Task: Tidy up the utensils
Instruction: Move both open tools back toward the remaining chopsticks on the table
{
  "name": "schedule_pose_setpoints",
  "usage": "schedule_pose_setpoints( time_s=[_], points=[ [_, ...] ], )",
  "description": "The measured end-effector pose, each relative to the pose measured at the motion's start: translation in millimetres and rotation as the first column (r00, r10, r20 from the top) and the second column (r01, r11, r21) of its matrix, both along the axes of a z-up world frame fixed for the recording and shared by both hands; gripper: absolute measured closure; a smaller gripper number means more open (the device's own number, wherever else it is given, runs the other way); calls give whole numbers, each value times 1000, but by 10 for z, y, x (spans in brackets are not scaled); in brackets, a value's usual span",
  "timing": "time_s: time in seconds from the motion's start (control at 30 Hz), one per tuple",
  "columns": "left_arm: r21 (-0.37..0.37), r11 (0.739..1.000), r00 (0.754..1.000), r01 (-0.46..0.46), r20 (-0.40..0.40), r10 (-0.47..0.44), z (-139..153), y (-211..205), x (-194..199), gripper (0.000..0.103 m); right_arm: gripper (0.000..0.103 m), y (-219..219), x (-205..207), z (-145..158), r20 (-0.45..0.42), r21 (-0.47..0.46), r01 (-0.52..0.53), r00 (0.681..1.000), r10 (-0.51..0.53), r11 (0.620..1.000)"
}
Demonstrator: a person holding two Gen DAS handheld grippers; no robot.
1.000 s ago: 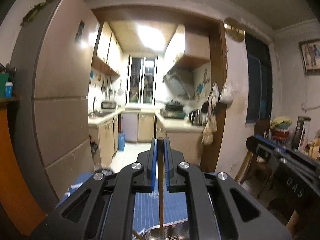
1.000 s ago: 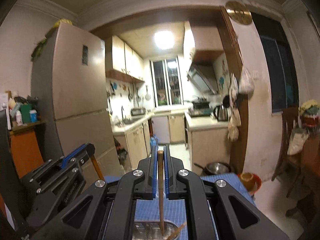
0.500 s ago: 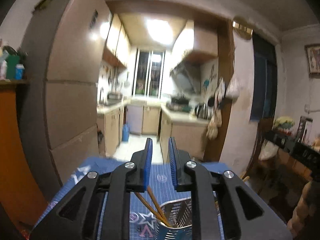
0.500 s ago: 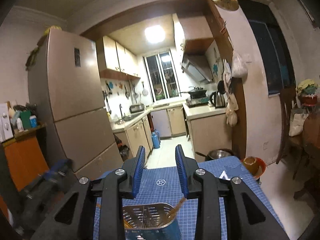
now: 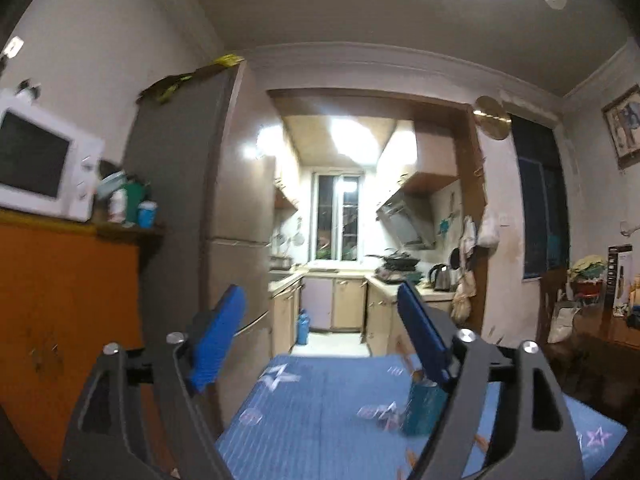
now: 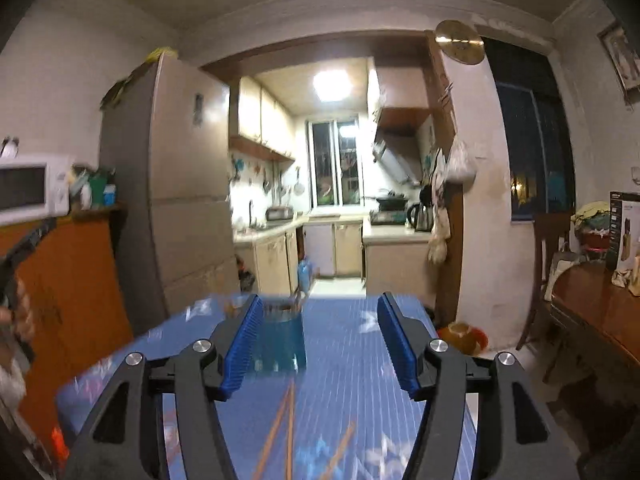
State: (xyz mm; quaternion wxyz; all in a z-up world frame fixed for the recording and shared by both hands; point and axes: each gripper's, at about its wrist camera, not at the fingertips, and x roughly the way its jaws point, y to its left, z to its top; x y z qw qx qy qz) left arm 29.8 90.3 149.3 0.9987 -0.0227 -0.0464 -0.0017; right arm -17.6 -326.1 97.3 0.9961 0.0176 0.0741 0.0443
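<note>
Blue grid matting (image 6: 352, 360) with pale star prints is covering the table in both wrist views, and the picture is smearing with motion blur. Going from the left in the right wrist view, a white microwave (image 6: 32, 188) is sitting on an orange cabinet (image 6: 72, 280), with a tall fridge (image 6: 176, 184) standing beside it and the lit kitchen opening beyond. At the left edge of that view a person's hand (image 6: 14, 320) is showing, blurred, with dark gripper parts.

The left gripper (image 5: 324, 344) is pointing level over the near left part of the mat; its jaws are opening, standing wide, with nothing between the blue pads (image 5: 216, 340). The teal utensil holder (image 5: 424, 404) is standing on the mat to the right of centre in the left wrist view, partly hidden behind the right-hand finger.

The right gripper (image 6: 320, 340) is tilting slightly down toward the mat; its jaws are opening too, released and holding nothing. The utensil holder (image 6: 282, 336) is standing upright at the far end of the mat, seen just beside the left pad but well beyond it. Loose wooden chopsticks (image 6: 288, 428) are lying flat on the mat nearer the camera, between the two fingers in the view; how many cannot be told through the blur. A dark wooden table (image 6: 592, 312) is standing at the far right.
</note>
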Motion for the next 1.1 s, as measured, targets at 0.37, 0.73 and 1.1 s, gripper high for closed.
schedule_pose_setpoints(
  time_s=[0.37,0.73,1.1],
  points=[
    [32,998,942,-62,-329,69,-1389,52,-280,35,47,791,-751,-1289,-150,-230,-77,988,43,970],
    [159,984,867,85,-498,6,-2298,-410,-415,65,85,1176,-581,-1893,-287,-165,-116,956,65,979],
    [208,963,867,171,-497,-46,-2494,-641,-409,72,86,1130,-267,-2033,-314,-143,-43,949,-4,989]
  ],
)
